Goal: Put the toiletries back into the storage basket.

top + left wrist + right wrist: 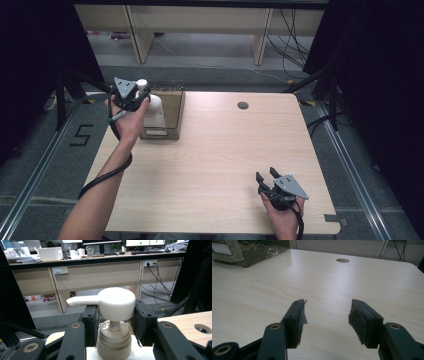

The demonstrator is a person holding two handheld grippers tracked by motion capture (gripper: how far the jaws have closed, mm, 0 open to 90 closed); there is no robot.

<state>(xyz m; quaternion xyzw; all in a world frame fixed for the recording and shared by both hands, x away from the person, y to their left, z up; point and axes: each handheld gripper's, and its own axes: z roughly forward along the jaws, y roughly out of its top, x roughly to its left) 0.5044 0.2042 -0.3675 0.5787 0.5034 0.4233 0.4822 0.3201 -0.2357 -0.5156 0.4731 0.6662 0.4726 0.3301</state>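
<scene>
while the left gripper [113, 322] pinches the pump bottle [113, 315] over the box [172, 112], the right gripper [325, 320] rests spread.

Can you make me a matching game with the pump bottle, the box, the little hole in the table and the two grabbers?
Things:
1. pump bottle
2. right gripper
3. box
4. table hole

States or places:
A. open, holding nothing
B. far side of the table top, toward the right
C. clamped at its neck by the left gripper
D. see-through brown, at the table's far left

Pairs: 1-C, 2-A, 3-D, 4-B
</scene>
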